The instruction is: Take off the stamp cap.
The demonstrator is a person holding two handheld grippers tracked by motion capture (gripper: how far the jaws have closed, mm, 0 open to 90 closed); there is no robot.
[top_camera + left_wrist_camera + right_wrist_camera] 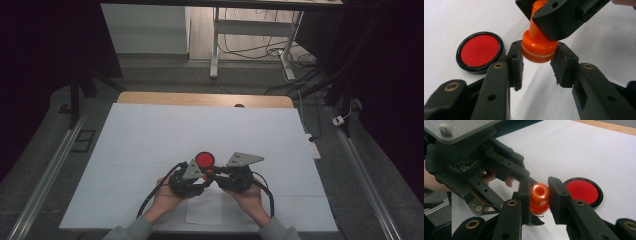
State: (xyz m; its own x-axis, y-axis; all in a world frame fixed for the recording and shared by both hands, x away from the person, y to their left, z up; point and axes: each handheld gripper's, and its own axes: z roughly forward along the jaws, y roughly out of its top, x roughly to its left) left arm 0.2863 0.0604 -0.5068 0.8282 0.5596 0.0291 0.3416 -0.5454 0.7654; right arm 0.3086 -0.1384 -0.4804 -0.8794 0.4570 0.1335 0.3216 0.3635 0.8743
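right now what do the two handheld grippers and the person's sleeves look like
Both the left gripper and the right gripper are black, with linked jaw arms fixed by brass-coloured rivets and flat black pads. Each carries a grey three-cornered plate on top and trails a black cable. The sleeves are grey-green.

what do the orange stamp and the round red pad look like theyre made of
The orange stamp looks like glossy moulded plastic: smooth, with bright highlights and a pale seam ring near its base. The round red pad seems to be a matte, felt-like ink surface with no glare, set in a shiny black rim, probably plastic, though it could be metal.
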